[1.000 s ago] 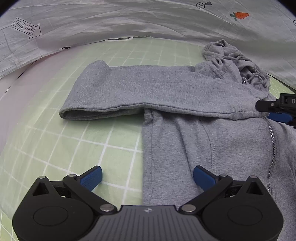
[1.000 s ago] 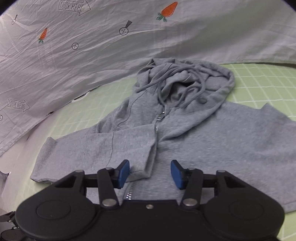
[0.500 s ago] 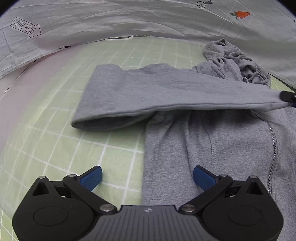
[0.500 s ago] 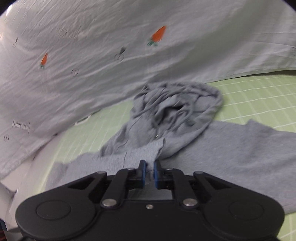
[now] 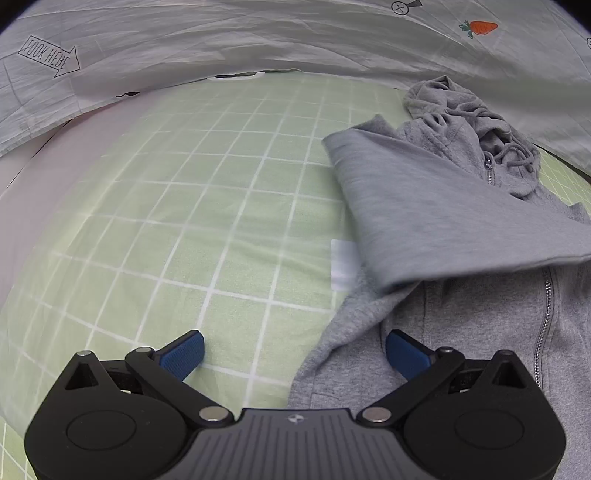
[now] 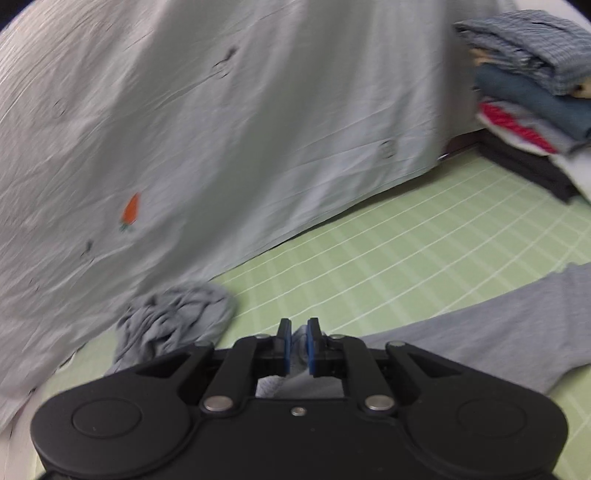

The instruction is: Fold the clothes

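A grey zip hoodie (image 5: 461,332) lies front-up on the green checked sheet (image 5: 207,206). Its left sleeve (image 5: 436,218) is lifted and stretched to the right across the chest. Its hood (image 5: 469,118) is bunched at the back. My left gripper (image 5: 293,354) is open and empty, low over the hoodie's left edge. My right gripper (image 6: 298,343) is shut on the sleeve's cuff (image 6: 295,363), raised above the sheet. The hood (image 6: 173,317) and the other sleeve (image 6: 495,332) show in the right wrist view.
A pale sheet with carrot prints (image 5: 258,33) hangs along the back. A stack of folded clothes (image 6: 532,96) sits at the far right on the green sheet (image 6: 424,243). A white patch (image 5: 341,262) lies beside the hoodie's left edge.
My right gripper closed on the left sleeve's cuff, lifted it and carried it rightward across the hoodie. The sleeve left the sheet. The left gripper stayed open and barely moved.
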